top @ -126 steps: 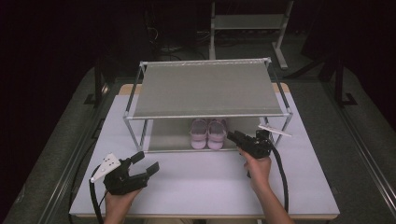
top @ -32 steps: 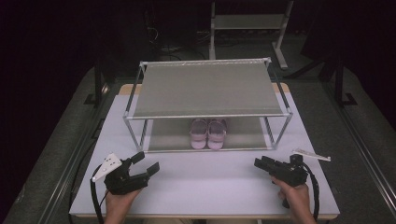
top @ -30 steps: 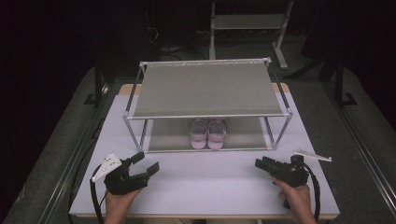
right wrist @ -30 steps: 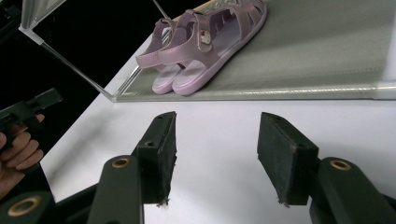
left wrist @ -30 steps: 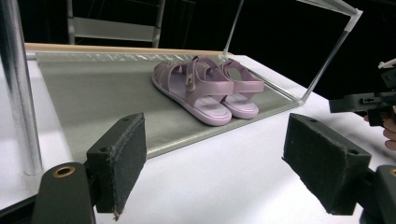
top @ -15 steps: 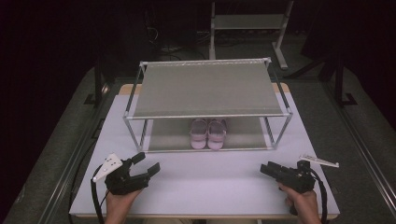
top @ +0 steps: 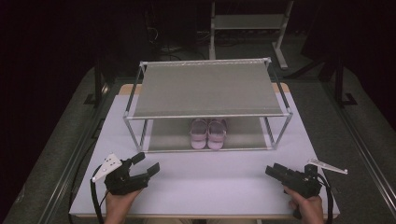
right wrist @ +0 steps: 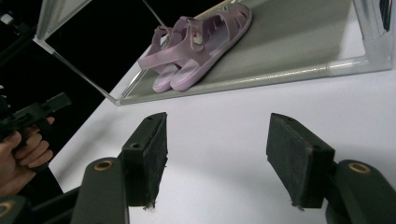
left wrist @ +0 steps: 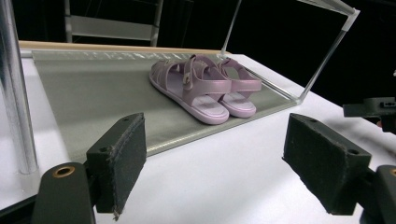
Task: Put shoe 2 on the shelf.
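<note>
Darkness is surrounding the white desk [top: 210,186], where a two-tier rack [top: 208,88] is sheltering pink sandals [top: 208,133] at frame centre, paired on its lower shelf, long axes running up the frame. Both the left gripper [top: 145,164] and right gripper [top: 272,171] are waiting at the bottom corners, fingers released; the right one's have just been widening.

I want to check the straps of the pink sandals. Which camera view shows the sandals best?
The left gripper view shows the pink sandals best: close, from the side, straps and soles plain. The right gripper view shows them tilted and cut at the top edge. The high view shows them small, partly under the rack's top shelf.
</note>
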Motion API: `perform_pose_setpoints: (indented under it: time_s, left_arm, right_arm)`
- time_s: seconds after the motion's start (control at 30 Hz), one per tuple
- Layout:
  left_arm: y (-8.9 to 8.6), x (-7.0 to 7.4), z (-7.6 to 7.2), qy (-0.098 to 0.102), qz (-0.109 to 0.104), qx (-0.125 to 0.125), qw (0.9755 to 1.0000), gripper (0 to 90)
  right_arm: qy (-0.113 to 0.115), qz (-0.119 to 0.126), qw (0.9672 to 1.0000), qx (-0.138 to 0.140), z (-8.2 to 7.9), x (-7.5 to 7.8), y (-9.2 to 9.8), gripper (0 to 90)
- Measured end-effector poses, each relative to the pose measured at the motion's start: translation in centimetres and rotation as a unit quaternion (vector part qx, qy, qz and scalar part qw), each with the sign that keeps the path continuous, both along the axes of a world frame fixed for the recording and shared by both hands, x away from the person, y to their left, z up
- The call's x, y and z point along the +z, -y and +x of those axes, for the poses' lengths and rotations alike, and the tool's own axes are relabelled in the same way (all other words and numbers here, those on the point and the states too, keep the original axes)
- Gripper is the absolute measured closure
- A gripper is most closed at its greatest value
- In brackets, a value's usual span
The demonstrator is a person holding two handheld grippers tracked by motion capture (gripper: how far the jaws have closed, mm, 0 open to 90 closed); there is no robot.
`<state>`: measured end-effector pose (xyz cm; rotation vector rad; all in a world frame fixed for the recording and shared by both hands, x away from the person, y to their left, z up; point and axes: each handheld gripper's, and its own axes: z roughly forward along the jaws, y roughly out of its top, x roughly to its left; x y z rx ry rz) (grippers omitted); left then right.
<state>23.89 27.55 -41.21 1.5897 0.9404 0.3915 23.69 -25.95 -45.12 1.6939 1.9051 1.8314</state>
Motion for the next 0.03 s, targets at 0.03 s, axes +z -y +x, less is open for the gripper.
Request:
perform_pose_setpoints:
  time_s: [0.03]
  left_arm:
    - [0.04,0.01,0.06,0.000,-0.002,0.000,1.0000,21.1]
  right_arm:
    - [0.003,0.000,1.0000,0.000,-0.03,0.10,0.04,37.9]
